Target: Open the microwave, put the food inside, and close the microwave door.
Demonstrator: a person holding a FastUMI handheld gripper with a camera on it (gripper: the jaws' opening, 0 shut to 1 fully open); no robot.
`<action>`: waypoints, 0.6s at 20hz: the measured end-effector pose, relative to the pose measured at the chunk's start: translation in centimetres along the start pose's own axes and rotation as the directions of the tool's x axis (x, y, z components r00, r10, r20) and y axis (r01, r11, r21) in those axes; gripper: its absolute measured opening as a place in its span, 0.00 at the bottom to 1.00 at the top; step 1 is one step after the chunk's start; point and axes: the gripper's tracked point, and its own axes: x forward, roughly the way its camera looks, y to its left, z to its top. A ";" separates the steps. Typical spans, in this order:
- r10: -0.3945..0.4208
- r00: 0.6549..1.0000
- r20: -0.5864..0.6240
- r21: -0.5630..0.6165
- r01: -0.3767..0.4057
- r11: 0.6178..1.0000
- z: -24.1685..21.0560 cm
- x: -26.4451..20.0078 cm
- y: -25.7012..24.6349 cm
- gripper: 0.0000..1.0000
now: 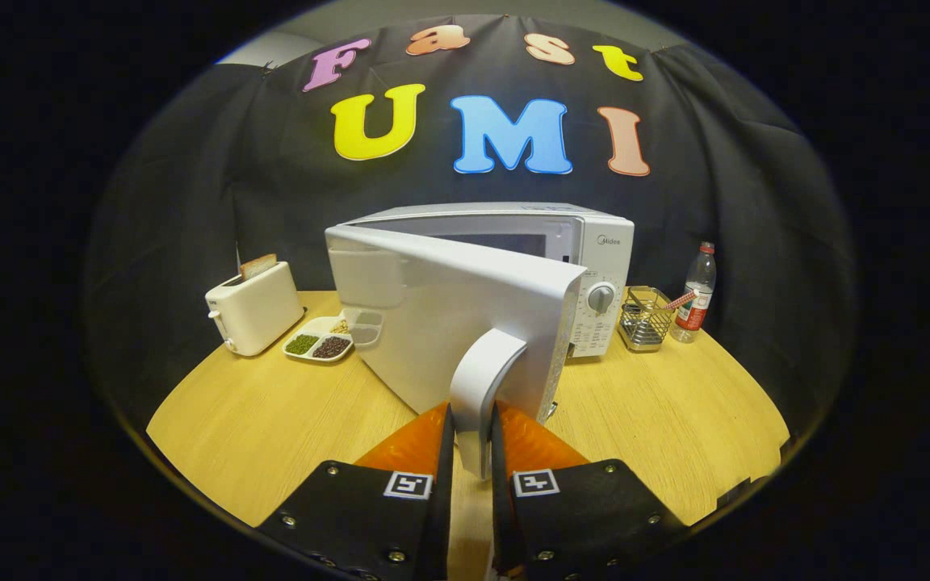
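**Tongs on door handle, door partway open**

Tongs (473,440) are clenched on the microwave's door handle (483,379); we see one finger on each side of the curved handle, both pressing its lower end. We judge this grip is chosen because the handle is the only purchase on the door (433,323), and holding it low lets the door swing on its hinge at the left.

Door stands partway open, angled toward us, its free edge near the tongs. Microwave (562,242) sits on the far middle of the tabletop (255,420), control panel and dial (601,297) to the right of the opening. Cavity interior is largely hidden behind the door; we cannot tell whether anything is inside.

Food: a divided tray (320,339) with dark and green portions lies on the tabletop left of the microwave, just beside the door's hinge side, between it and a toaster (257,311) holding a slice of bread. Tray is well apart from the tongs, so loading is not yet done.

Right of the microwave: a wire basket (644,321) and a bottle (697,294), close together.

Judgement: opening step in hand; door likely needs more swing before the tray can go in.
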 end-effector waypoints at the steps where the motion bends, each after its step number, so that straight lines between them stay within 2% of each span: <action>1: -0.002 1.000 -0.001 0.003 0.002 1.000 -0.3 -0.4 0.6 0.22; 7: -0.011 1.000 0.007 0.000 0.011 1.000 -1.5 -2.2 3.7 0.22; 12: 0.027 1.000 0.013 -0.001 -0.027 1.000 -2.3 -3.6 7.9 0.22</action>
